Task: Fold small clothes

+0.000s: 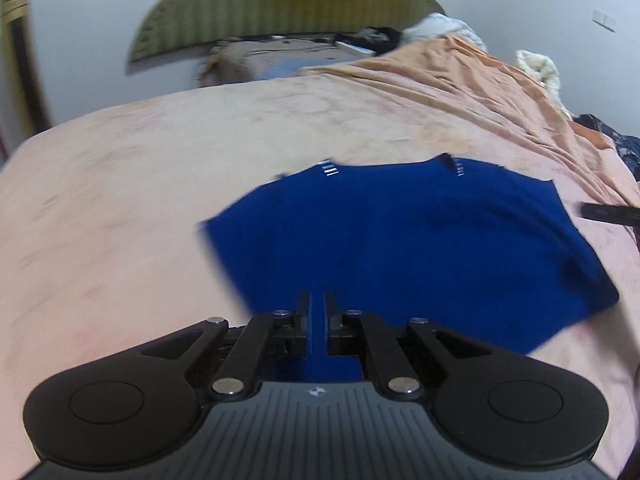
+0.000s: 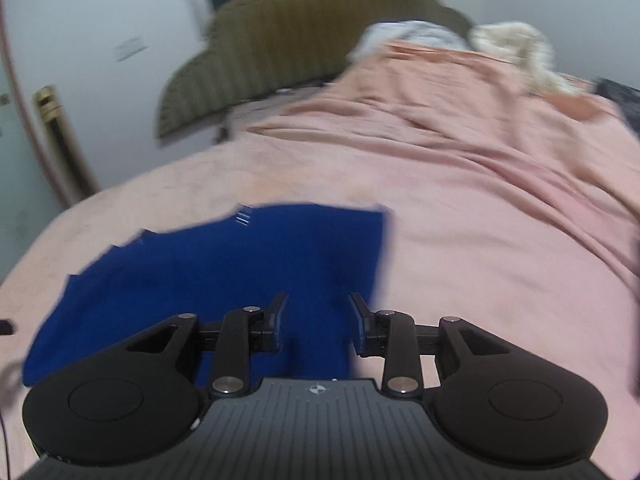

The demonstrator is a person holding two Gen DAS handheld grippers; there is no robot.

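A small dark blue garment (image 1: 400,240) lies spread on the pink bed cover, with short white stripe marks at its far edge. My left gripper (image 1: 317,300) is nearly closed, with the near edge of the blue cloth between its fingers. In the right wrist view the same garment (image 2: 224,264) lies left of centre. My right gripper (image 2: 318,300) is open over the garment's right near part, with nothing held. The tip of the right gripper (image 1: 608,214) shows at the right edge of the left wrist view.
The pink bed cover (image 1: 120,200) fills both views. A rumpled orange-pink blanket (image 2: 500,152) lies at the right. A green padded headboard (image 1: 280,4) stands at the far end. White fluffy bedding (image 2: 516,48) and dark items (image 1: 372,38) lie near it.
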